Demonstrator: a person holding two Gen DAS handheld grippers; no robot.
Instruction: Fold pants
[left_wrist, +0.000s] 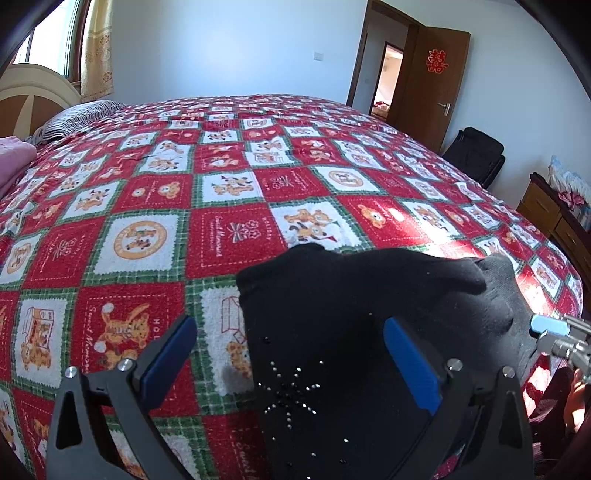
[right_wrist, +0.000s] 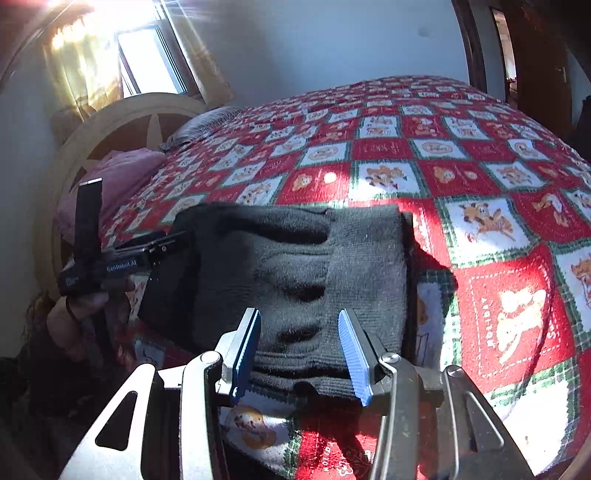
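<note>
jaws of the left gripper (left_wrist: 291, 360) and right gripper (right_wrist: 299, 350) are spread, gripping nothing; folded black pants (right_wrist: 295, 266) should be pressed flat toward 12 o'clock.

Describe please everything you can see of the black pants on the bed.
The black pants lie folded into a thick, compact bundle near the edge of the bed, on the red, white and green patchwork blanket. The cloth looks like soft, fuzzy knit, with deep creases between stacked layers. A star-shaped pattern of small shiny studs decorates one part. The right tool is open around the near folded edge; the left tool, wide open, straddles the other side. Sunlight falls on one end.
</note>
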